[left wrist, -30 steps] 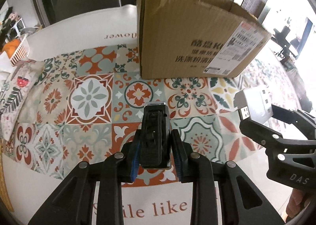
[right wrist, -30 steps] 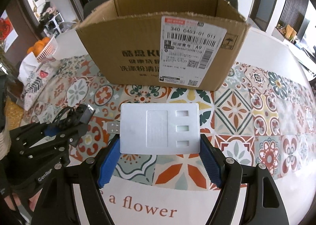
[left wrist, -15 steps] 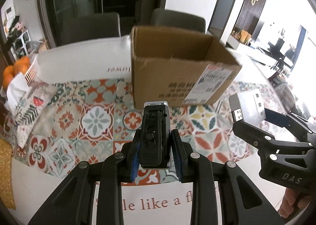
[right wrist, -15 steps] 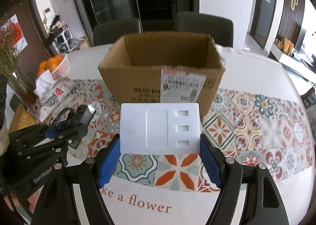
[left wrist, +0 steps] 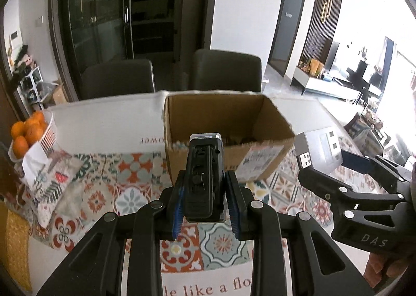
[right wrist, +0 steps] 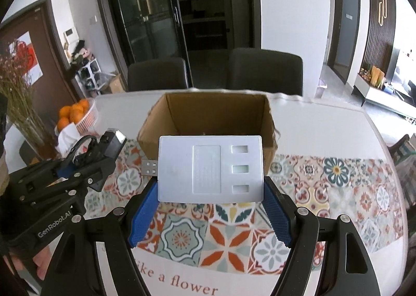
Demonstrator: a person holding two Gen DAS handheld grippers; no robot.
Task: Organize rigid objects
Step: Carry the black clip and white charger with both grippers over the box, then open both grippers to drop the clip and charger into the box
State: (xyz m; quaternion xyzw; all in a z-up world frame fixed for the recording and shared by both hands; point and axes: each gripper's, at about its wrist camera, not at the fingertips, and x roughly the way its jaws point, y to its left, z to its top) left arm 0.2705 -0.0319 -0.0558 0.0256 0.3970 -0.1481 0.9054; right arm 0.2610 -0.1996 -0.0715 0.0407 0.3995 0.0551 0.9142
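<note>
My left gripper (left wrist: 205,205) is shut on a black rectangular device (left wrist: 204,176) with a silver end, held upright above the table. My right gripper (right wrist: 210,207) is shut on a flat white card-shaped device (right wrist: 210,168) with a USB plug (right wrist: 150,168) at its left. Both are raised in front of an open cardboard box (left wrist: 221,124), which also shows in the right wrist view (right wrist: 215,114). The right gripper with the white device shows in the left wrist view (left wrist: 322,150); the left gripper shows in the right wrist view (right wrist: 104,150).
A patterned tile mat (right wrist: 338,192) covers the white round table (left wrist: 104,124). A basket of oranges (left wrist: 28,129) and a printed cloth bag (left wrist: 44,179) sit at the left. Two dark chairs (right wrist: 265,69) stand behind the table. Dried flowers (right wrist: 18,98) stand at far left.
Both grippers have risen with their objects; the views now look down into the open top of the box, which appears smaller and farther below.
</note>
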